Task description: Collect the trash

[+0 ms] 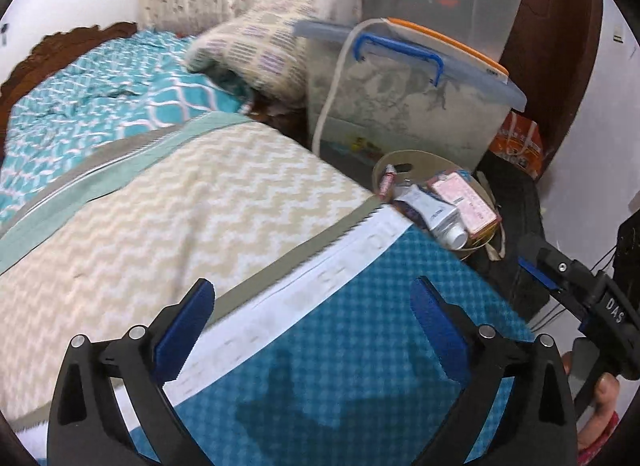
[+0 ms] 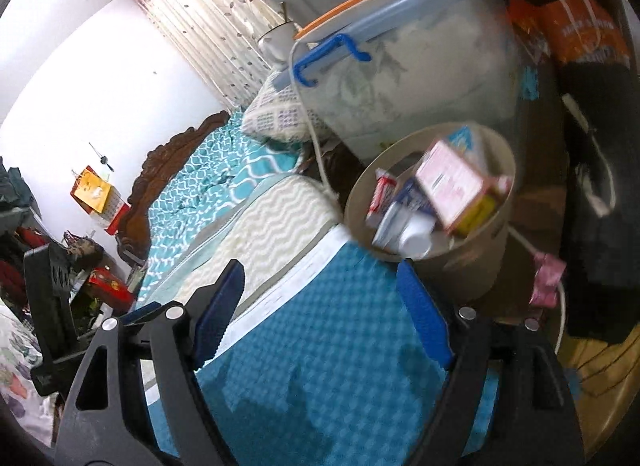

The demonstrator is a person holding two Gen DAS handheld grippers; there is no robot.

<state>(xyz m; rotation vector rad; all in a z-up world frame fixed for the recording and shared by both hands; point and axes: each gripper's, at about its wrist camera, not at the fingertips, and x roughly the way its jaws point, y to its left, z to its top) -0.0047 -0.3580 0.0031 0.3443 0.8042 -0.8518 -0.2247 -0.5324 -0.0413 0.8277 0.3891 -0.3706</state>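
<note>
Both tools are released and nothing is carried: the left tool (image 1: 312,330) and the right tool (image 2: 324,314) are held over the blue mat (image 2: 340,366) at the bed's edge. The trash, a pink box (image 2: 452,181) and tubes among it, is heaped in the beige bin (image 2: 460,266) just beyond the mat. The box is seen tilted above the rim, so it could be tipped out if the bin is knocked by the right tool.
</note>
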